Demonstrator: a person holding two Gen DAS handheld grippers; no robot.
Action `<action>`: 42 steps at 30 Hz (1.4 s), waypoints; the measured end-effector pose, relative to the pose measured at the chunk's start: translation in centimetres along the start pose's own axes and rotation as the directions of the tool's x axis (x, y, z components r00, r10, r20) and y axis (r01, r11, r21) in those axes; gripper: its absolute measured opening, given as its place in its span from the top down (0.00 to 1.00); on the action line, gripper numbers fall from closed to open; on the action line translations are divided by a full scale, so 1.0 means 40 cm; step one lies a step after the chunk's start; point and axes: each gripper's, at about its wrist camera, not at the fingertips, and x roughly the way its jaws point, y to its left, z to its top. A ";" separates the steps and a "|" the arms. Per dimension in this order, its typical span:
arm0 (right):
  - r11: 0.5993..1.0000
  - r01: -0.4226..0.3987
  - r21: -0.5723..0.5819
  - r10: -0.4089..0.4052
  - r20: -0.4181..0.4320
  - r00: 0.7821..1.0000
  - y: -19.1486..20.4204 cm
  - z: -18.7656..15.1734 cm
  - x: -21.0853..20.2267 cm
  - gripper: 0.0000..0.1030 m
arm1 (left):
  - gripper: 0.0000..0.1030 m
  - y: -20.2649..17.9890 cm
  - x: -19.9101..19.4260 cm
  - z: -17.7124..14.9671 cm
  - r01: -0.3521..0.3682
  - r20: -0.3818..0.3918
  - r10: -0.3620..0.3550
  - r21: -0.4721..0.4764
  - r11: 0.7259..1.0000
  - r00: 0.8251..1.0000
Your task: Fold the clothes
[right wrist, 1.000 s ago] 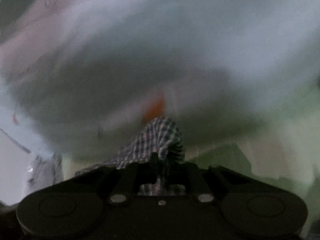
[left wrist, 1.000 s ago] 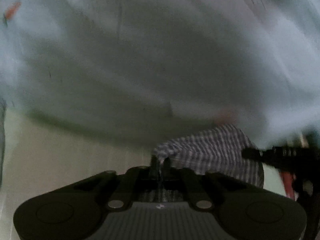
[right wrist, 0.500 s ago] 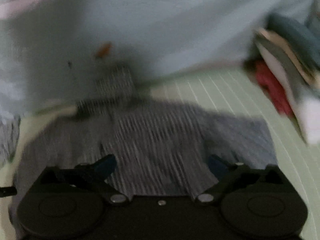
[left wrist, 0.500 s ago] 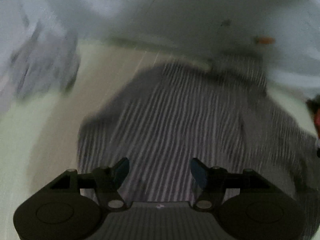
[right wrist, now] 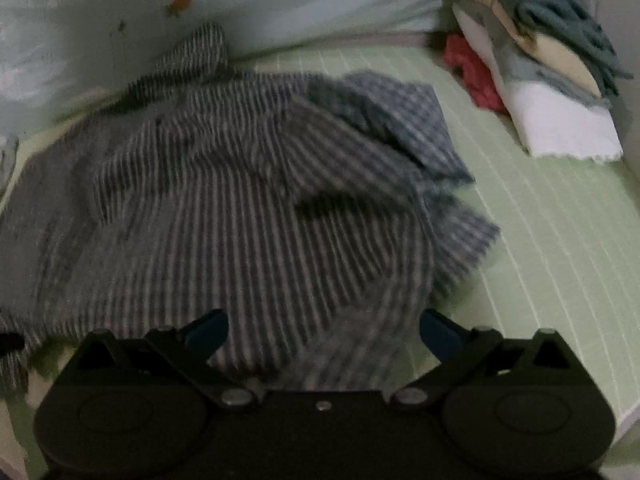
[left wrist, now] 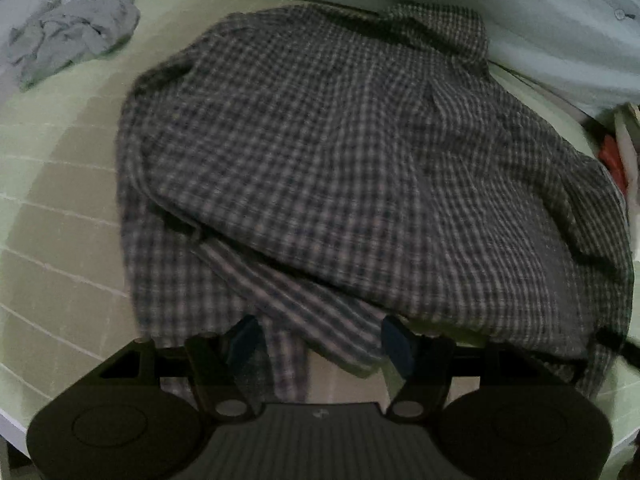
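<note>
Left wrist: my left gripper (left wrist: 320,340) has its jaws wide apart, holding nothing, over the near hem of the dark checked cotton shirt (left wrist: 340,152) lying on the pale green lined mat (left wrist: 60,200); a crumpled grey cloth (left wrist: 72,32) sits far left. Right wrist: my right gripper (right wrist: 324,328) is likewise spread and empty above the blurred shirt (right wrist: 240,208); a stack of folded clothes (right wrist: 552,80) sits far right.

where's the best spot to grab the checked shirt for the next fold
Probably the loose sleeve of the checked shirt, which spills toward the open left gripper. Come in low from the near edge: its free end lies on the green mat, a single flap, unlike the bunched body.
</note>
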 end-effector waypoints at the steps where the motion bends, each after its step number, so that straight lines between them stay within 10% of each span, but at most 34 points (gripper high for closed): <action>1: 1.000 -0.003 -0.004 0.003 -0.012 1.000 -0.004 -0.011 0.001 0.00 | 0.33 -0.006 0.002 -0.002 0.006 0.005 -0.006 -0.006 1.000 1.000; 6: 1.000 -0.024 -0.018 0.023 -0.052 0.998 -0.007 -0.040 0.005 0.00 | 0.43 -0.023 0.024 0.008 -0.020 0.004 0.020 -0.019 1.000 1.000; 8: 0.999 -0.027 -0.022 0.026 -0.062 0.998 -0.008 -0.043 0.007 0.03 | 0.58 -0.022 0.033 0.012 -0.038 0.003 0.039 -0.027 0.999 0.999; 10: 0.999 -0.037 -0.021 0.035 -0.070 0.997 -0.005 -0.048 0.009 0.13 | 0.95 -0.012 0.036 0.014 -0.055 0.019 0.056 -0.044 0.998 0.998; 18: 0.995 -0.083 0.055 0.086 -0.065 0.994 -0.040 -0.045 -0.003 0.97 | 1.00 0.057 -0.034 0.005 -0.069 0.080 0.075 -0.078 0.995 0.994; 27: 0.986 -0.065 0.155 0.041 0.155 0.987 -0.129 0.037 -0.184 0.98 | 1.00 0.245 -0.277 0.004 -0.292 0.241 0.319 -0.142 0.946 0.917; 35: 0.997 0.029 0.073 -0.028 -0.006 1.000 -0.093 -0.006 -0.093 0.96 | 1.00 0.347 -0.241 -0.020 -0.328 0.127 0.361 -0.224 0.918 0.924; 39: 0.989 0.026 0.144 -0.015 -0.078 0.997 -0.112 -0.037 -0.062 0.56 | 0.94 0.311 -0.224 -0.019 -0.266 0.121 0.294 -0.207 0.942 0.948; 42: 0.984 0.018 0.176 -0.015 -0.017 1.000 -0.123 -0.031 -0.083 0.38 | 0.57 0.240 -0.202 -0.010 -0.254 0.118 0.265 -0.100 0.962 0.957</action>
